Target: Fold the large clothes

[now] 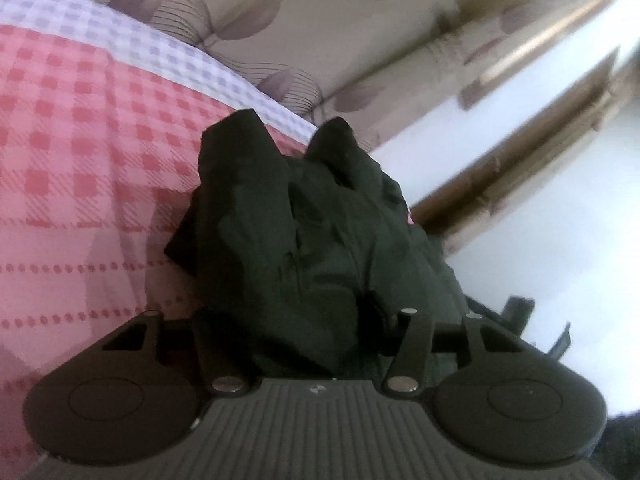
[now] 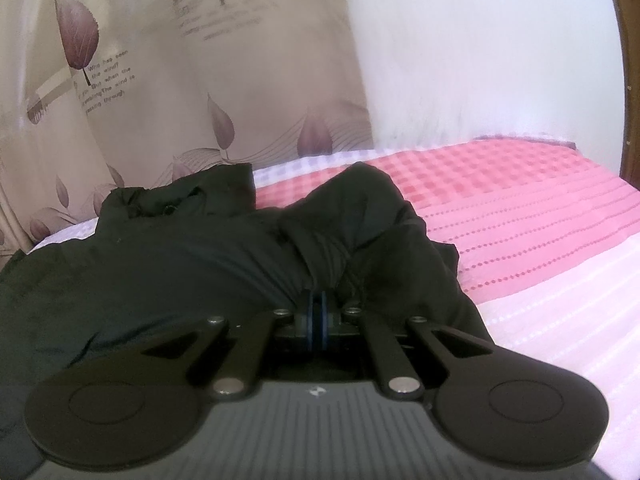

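1. The black jacket [image 2: 208,264] is seen bunched on the bed [image 2: 540,216], on the pink checked bedspread [image 1: 80,152], with its far edge near the leaf-print curtain [image 2: 168,92] behind the bed.
2. The right gripper [image 2: 316,316] is seen with its blue-edged fingers [image 2: 310,314] pressed together on a ridge of jacket cloth, at the near edge of the jacket.
3. The left gripper [image 1: 304,320] is buried in jacket folds; its linkage looks spread, but whether cloth is pinched cannot be told, since the tips are hidden.
4. The step in hand is judged to be lifting and spreading the jacket before a fold is made; little folding appears done, as the cloth lies crumpled.
5. The right pinch should be kept firm, and only one layer should be held if a clean edge is wanted.
6. The left grip should be confirmed on a matching edge of the jacket, away from the right gripper, before any pull.
7. The two grips should be drawn apart evenly so the jacket is flattened on the bedspread without dragging it toward the curtain.
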Motion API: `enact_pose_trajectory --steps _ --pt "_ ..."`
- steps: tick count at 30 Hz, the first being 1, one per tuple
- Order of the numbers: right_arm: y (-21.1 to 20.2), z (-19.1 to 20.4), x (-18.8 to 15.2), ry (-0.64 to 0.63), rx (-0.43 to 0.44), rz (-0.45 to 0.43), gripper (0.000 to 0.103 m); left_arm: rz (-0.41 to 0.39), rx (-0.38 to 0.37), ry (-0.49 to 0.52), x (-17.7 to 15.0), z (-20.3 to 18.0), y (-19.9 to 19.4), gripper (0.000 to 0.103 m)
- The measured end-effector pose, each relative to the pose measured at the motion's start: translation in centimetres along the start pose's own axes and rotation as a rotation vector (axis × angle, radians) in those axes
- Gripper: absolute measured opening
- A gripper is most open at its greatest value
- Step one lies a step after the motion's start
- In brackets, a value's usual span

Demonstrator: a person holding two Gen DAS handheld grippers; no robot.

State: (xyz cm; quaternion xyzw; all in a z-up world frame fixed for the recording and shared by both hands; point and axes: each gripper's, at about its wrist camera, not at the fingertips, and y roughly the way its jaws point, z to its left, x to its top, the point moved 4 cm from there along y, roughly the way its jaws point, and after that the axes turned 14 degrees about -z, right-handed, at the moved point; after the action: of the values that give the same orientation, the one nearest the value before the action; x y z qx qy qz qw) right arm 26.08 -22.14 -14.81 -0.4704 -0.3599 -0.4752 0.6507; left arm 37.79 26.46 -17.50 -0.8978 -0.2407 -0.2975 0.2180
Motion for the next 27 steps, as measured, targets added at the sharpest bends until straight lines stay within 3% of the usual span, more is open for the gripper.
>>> enact_pose_trajectory --steps 4,8,14,18,20,22,24,27 --pt "0.0 0.0 0.0 -0.004 -0.002 0.0 0.003 0.014 -0.027 0.037 -0.1 -0.3 0.1 0.062" --pt "0.0 0.1 0.0 -0.008 -0.005 -0.002 0.003 0.007 0.001 0.052 -0.2 -1.0 0.9 0.063" --pt "-0.1 -0.1 0.0 0.003 -0.007 -0.008 0.003 -0.05 0.072 0.05 -0.5 -2.5 0.7 0.037" --pt "-1.2 0.9 1.2 -0.029 -0.056 -0.052 0.008 -0.111 0.12 0.062 0.1 -4.7 0.0 0.033" --pt "-3.8 3.1 2.9 -0.012 0.001 -0.174 0.008 -0.123 0.166 0.072 0.2 -5.8 -0.2 0.033" --pt "-5.6 6.2 4.1 -0.008 0.11 -0.219 0.008 -0.123 0.199 0.058 0.3 -6.6 -0.1 0.032" --pt "-6.3 10.3 4.4 -0.026 0.265 -0.166 0.008 -0.124 0.245 0.052 0.5 -7.4 -0.2 0.03" --pt "-5.4 15.7 3.1 -0.153 0.395 -0.065 0.005 -0.123 0.297 0.061 0.8 -9.5 -0.3 0.028"
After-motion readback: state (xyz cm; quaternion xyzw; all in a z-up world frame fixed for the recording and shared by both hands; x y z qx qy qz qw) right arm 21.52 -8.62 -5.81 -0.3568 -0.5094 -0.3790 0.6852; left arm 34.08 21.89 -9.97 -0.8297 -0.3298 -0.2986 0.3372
